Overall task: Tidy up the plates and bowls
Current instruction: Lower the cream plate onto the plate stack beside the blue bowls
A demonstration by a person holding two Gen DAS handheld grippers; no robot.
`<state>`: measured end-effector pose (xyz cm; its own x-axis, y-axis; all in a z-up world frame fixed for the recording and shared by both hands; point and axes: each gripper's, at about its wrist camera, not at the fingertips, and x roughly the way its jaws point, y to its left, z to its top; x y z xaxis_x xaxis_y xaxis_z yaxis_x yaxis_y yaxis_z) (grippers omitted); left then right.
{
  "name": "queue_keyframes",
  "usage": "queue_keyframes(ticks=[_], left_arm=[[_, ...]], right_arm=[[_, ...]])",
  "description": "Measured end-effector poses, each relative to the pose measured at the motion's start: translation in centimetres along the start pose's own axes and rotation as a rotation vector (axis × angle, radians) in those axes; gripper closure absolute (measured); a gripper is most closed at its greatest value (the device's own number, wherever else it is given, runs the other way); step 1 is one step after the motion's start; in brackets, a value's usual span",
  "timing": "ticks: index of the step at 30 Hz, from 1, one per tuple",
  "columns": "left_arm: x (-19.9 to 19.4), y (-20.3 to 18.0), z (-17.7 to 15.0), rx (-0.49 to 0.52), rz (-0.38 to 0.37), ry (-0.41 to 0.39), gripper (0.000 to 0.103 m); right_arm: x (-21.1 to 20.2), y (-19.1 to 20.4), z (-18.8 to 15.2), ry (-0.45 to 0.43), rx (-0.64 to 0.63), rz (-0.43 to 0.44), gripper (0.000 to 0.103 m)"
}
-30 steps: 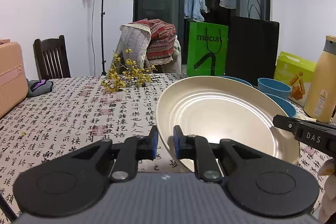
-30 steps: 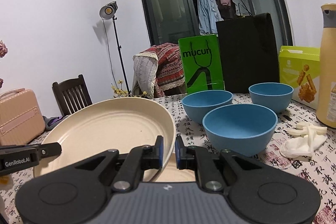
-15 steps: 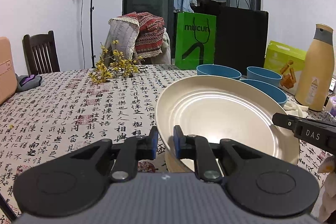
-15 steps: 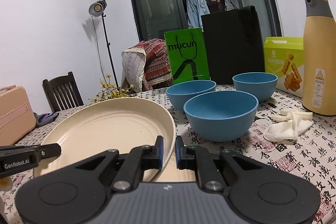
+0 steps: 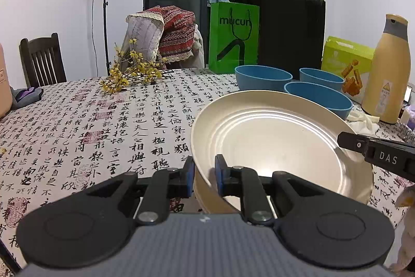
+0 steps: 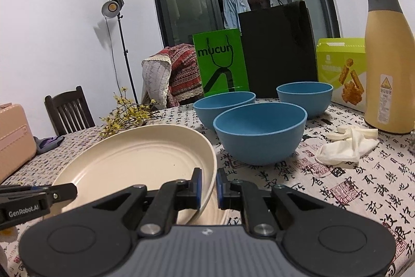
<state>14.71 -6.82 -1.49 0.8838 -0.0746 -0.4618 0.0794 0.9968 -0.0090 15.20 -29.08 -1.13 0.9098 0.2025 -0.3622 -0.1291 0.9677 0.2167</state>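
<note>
pinching the cream plate [image 5: 272,136] by its rim, the left gripper [image 5: 203,179] and right gripper [image 6: 209,186] hold it from both sides, just above another plate [image 5: 202,195] on the table [image 5: 77,121], near three blue bowls [image 6: 259,136].

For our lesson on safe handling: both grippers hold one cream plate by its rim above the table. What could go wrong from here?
1. The left gripper and right gripper pinch only the cream plate's thin rim; it could slip or tilt.
2. Another plate seems to lie beneath; a misaligned landing might knock it.
3. The nearest blue bowl stands close and could get bumped.
</note>
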Motion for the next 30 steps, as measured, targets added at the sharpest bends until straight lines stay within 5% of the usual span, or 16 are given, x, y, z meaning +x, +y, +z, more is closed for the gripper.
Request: queue_keyframes(ticks=[27, 30], left_arm=[[2.4, -0.4, -1.5, 0.050, 0.018, 0.072, 0.081], [2.2, 0.2, -1.4, 0.020, -0.003, 0.058, 0.064]], right_arm=[[1.6, 0.8, -1.6, 0.005, -0.150, -0.075, 0.091], [1.6, 0.5, -1.5, 0.002, -0.123, -0.060, 0.089]])
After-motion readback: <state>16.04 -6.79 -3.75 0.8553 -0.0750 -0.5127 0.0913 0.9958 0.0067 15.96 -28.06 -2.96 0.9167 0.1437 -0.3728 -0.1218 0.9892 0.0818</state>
